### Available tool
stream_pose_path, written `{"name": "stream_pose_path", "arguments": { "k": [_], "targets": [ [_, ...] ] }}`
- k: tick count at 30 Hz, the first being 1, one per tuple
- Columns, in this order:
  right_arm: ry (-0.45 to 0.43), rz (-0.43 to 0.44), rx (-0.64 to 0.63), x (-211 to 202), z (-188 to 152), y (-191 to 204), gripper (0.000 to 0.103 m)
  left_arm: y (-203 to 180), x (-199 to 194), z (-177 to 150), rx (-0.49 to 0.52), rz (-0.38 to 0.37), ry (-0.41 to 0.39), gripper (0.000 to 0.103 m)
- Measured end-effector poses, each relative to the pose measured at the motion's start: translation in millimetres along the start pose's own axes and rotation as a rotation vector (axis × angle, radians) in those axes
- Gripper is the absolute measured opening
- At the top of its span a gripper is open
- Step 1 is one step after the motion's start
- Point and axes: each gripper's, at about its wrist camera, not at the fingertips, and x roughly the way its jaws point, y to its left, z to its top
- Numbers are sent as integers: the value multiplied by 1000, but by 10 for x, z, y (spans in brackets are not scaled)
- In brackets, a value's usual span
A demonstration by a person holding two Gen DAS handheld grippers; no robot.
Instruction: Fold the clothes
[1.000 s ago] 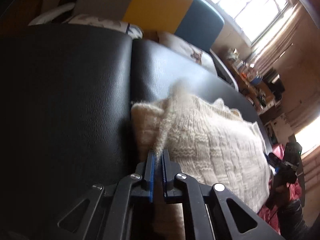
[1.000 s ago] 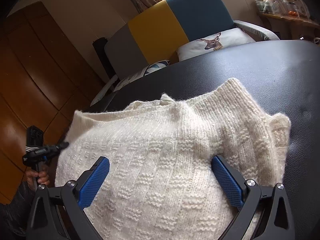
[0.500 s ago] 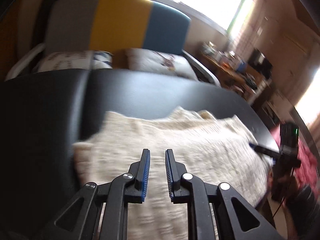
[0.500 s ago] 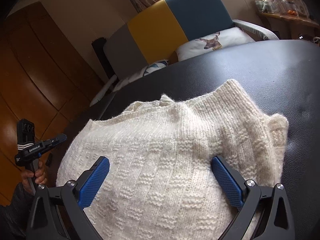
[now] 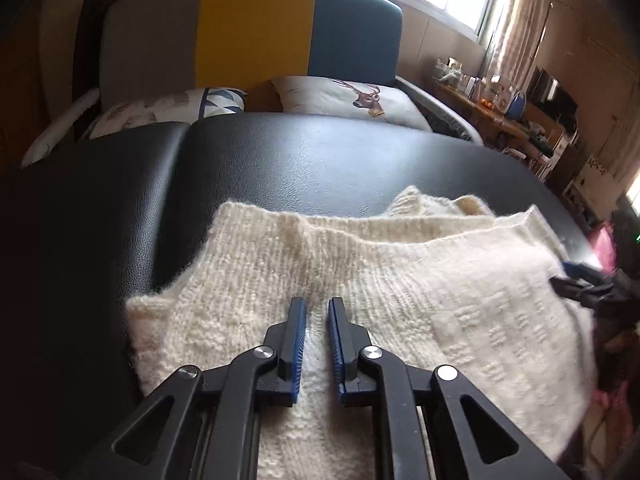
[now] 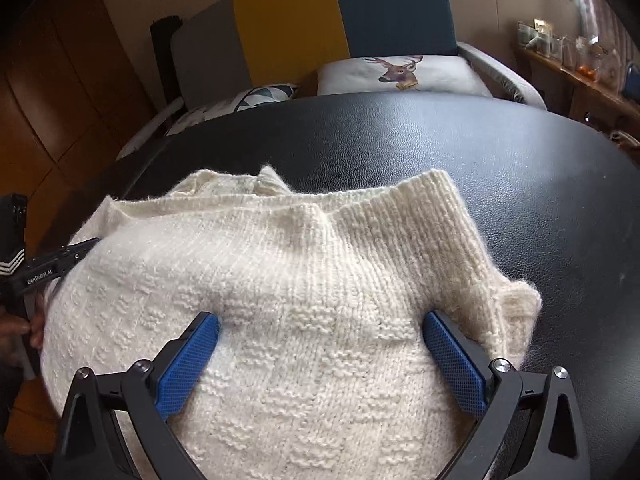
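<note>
A cream knitted sweater [image 5: 420, 280] lies folded on a black leather surface [image 5: 320, 160]. My left gripper [image 5: 317, 312] hovers over its left part with the jaws a narrow gap apart and nothing between them. In the right wrist view the sweater [image 6: 300, 260] fills the foreground. My right gripper [image 6: 320, 332] is wide open, its blue pads resting on the knit at either side. The left gripper [image 6: 68, 256] shows at the sweater's left edge there, and the right gripper [image 5: 580, 280] shows at the sweater's right edge in the left wrist view.
Behind the black surface stands a grey, yellow and teal sofa [image 5: 256, 32] with a deer-print cushion [image 5: 348, 96] and a patterned cushion [image 5: 168, 108]. A cluttered wooden shelf [image 5: 492, 100] runs along the right wall. Wooden cabinets [image 6: 60, 80] stand at the left.
My left gripper let go of the sweater fold it was pinching, opened slightly and swung round over the sweater. The fold now lies flat. The right gripper stayed open and still.
</note>
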Motion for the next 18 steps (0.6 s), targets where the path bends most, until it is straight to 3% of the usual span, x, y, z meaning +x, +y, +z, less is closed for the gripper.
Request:
{"name": "stream_pose_path", "arguments": {
  "k": [4,8,11,14,15,18],
  "targets": [
    [-26,19,8,-55,-36,-25,103,508,-397,-159,-274,-209,-61,21],
    [-46,30,15,-66,-32,-26,103,836,-682,-480,-370,-206,-75,23],
    [-53,40,23,-69,-27,-33,103,877,-826,-672,-350,-170,-58,24],
    [-35,15,23,-87,-8,14,103,789,-952,-782,-338,-131,-89,24],
    [-23,-1,21,-106,1,48,103,708,-1005,-786,-304,-145,-114,24],
    [-56,61,29,-347,-59,223,103,340,-1089,-790,-149,-132,-157,26]
  ]
}}
